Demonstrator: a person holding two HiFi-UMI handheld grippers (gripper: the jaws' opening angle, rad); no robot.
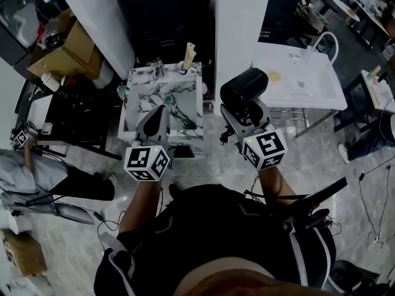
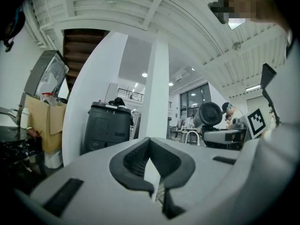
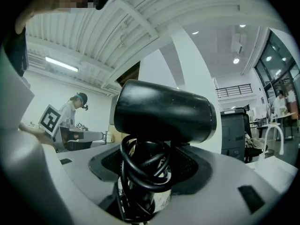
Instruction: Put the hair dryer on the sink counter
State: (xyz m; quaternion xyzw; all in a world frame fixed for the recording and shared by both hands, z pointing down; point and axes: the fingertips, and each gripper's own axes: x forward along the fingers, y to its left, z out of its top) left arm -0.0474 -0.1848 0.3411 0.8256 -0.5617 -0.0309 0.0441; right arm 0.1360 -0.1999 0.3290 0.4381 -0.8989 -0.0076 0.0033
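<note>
A black hair dryer (image 1: pixel 244 86) with its cord wound round the handle stands upright in my right gripper (image 1: pixel 245 115), which is shut on the handle. In the right gripper view the dryer's barrel (image 3: pixel 164 111) fills the middle above the jaws, and the right gripper (image 3: pixel 149 175) clamps the cord-wrapped handle. The marble-patterned sink counter (image 1: pixel 137 79) lies ahead and to the left, below my left gripper (image 1: pixel 158 117). The left gripper (image 2: pixel 151 146) is shut with nothing in it. From the left gripper view the dryer (image 2: pixel 208 115) shows off to the right.
A white pillar (image 1: pixel 237 23) rises between the marble sink and a white table (image 1: pixel 321 88) with a curved tap at right. A black bin (image 1: pixel 166 17) stands behind the sink, with cardboard boxes (image 1: pixel 62 51) at left. A person (image 1: pixel 37 174) crouches at far left.
</note>
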